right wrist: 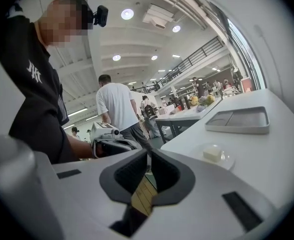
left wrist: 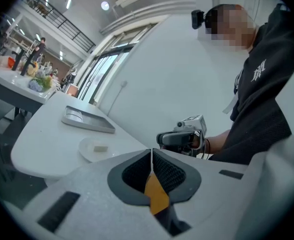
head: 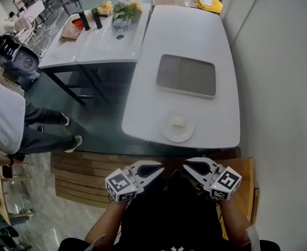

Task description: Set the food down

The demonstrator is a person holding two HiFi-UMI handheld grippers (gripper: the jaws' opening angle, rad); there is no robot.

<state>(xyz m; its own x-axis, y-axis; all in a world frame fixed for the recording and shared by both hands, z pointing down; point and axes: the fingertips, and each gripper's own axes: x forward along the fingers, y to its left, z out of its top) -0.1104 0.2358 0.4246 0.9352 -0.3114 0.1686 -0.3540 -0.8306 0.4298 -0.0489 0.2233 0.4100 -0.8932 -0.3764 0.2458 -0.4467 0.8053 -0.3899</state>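
Two jaws are pressing together, empty, on the left hand-held gripper [head: 158, 170], hovering at 7 o'clock from the plate [head: 169, 133]. The right hand-held gripper [head: 189, 167], likewise closed on nothing, is hovering at 5 o'clock. Pale food [head: 178, 122] is sitting on that plate on the white counter [head: 184, 41], a tray [head: 186, 76] lying at 12 o'clock.

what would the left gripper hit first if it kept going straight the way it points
Probably the right gripper, almost dead ahead of the left gripper, though depth is unclear. The plate lies left of that line.
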